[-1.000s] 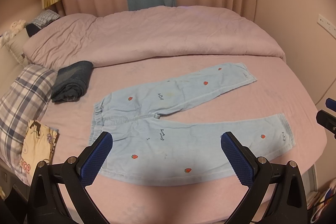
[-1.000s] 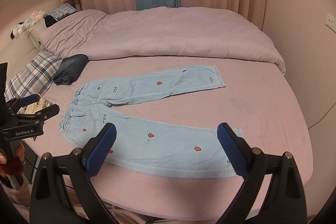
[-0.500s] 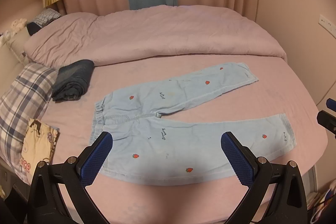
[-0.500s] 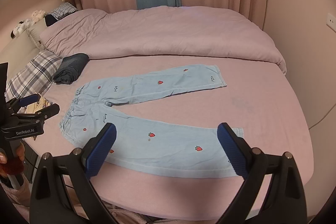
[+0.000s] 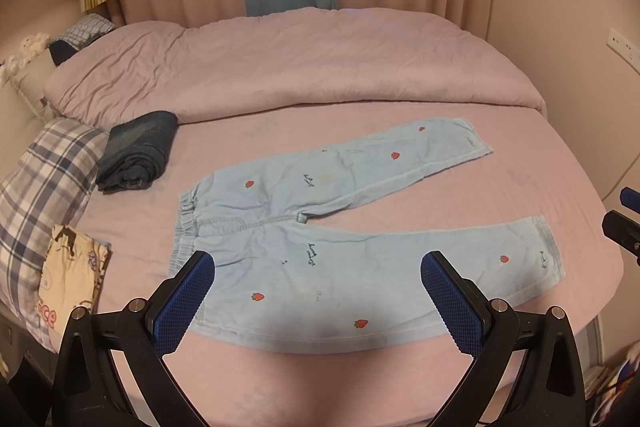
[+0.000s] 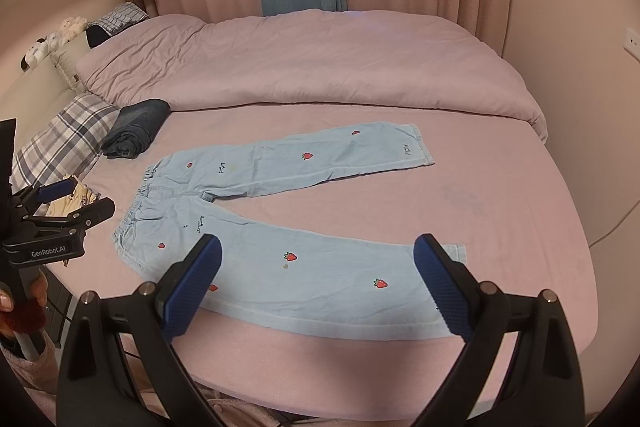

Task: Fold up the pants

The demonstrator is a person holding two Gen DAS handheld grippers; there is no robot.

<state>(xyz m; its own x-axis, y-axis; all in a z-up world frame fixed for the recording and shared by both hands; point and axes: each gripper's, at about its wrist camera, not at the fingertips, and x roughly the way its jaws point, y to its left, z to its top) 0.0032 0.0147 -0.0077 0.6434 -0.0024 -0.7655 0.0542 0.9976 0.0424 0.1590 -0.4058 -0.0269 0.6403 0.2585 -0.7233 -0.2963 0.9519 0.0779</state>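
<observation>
**Left wrist view: pants flat on the bed, both grippers wide apart and clear of cloth**

Your left gripper (image 5: 318, 301) sits at the bottom of the frame with its blue pads spread wide, holding nothing. Between and beyond them lie the light blue pants (image 5: 320, 227), spread flat on the pink bed sheet (image 5: 520, 167), waistband toward centre left, both legs running off to the right in a V. The near leg ends close to the bed's right edge; its lower hem lies near the front edge, with a strip of bare sheet below it. A wedge of bare sheet opens between the two legs.

In the right wrist view your right gripper (image 6: 318, 287) is likewise spread wide and empty, hovering over the near leg of the pants (image 6: 280, 211). Your left gripper (image 6: 68, 201) shows at the left edge, just off the waistband.

A folded dark garment (image 5: 138, 151) lies in the left of the frame, apart from the waistband, beside a plaid pillow (image 5: 44, 179). The bunched duvet (image 5: 280, 67) fills the upper half, well behind the far leg.
</observation>
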